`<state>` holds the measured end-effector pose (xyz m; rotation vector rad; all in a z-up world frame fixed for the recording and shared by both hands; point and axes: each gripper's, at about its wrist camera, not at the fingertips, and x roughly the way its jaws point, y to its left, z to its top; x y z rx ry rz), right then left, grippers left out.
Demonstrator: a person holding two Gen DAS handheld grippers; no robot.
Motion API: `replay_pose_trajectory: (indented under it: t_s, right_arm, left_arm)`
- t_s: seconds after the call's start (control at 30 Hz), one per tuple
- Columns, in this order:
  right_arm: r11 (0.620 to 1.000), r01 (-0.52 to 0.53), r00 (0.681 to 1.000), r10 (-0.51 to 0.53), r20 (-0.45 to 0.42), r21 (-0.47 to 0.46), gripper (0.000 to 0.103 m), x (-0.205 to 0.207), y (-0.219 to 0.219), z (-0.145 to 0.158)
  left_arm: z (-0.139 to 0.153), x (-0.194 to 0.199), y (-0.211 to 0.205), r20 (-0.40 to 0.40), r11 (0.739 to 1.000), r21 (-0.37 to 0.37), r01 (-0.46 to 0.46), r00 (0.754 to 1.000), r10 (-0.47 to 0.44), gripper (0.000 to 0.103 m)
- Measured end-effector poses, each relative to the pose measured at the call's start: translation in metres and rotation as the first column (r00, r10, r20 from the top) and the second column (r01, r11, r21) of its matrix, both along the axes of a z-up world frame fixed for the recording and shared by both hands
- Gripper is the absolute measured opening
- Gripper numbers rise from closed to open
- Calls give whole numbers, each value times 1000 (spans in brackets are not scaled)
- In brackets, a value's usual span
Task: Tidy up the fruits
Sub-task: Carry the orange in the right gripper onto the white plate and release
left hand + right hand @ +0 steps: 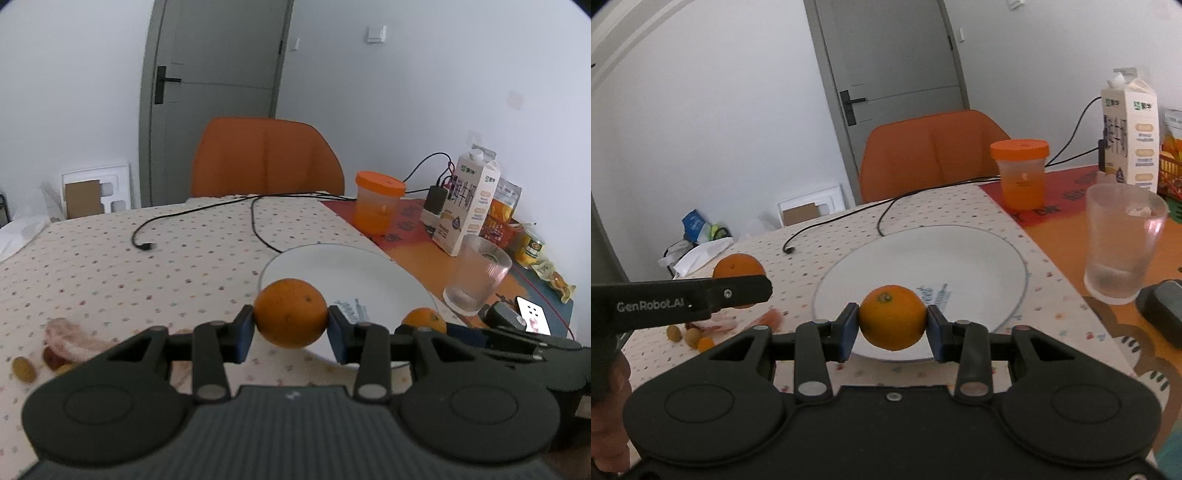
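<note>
Oranges riding above the near edge of the white plate (369, 258), one apiece: left gripper (290, 319) is pinching orange (290, 314), right gripper (892, 319) is pinching second orange (892, 317). Jaws partly closed, pads gripping at the widest girth. Rind looking firm, round, likely rolling when released.

Two round oranges (290, 313) (892, 317), each clamped above the white plate (960, 258).

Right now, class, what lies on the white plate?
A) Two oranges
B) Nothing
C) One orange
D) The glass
B: the white plate is bare, since the left gripper and the right gripper each clamp an orange between their pads, above the plate's near rim.
</note>
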<state>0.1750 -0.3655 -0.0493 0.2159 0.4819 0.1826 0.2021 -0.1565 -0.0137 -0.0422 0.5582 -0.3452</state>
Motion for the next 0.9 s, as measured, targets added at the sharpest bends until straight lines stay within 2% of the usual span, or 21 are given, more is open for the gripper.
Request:
replay_pose_trajectory:
  t_s: [0.37, 0.77, 0.9]
  right_arm:
    - [999, 47, 999, -47, 0, -3, 37, 11, -27, -9]
    - [999, 36, 999, -36, 10, -20, 37, 19, -33, -14]
    - [999, 37, 999, -37, 5, -20, 37, 21, -35, -16]
  left_arm:
    - [-15, 31, -42, -31, 998, 21, 51, 998, -51, 40]
    - [-36, 57, -62, -85, 997, 28, 70, 994, -68, 41]
    - [-35, 56, -62, -71, 998, 31, 52, 996, -50, 41]
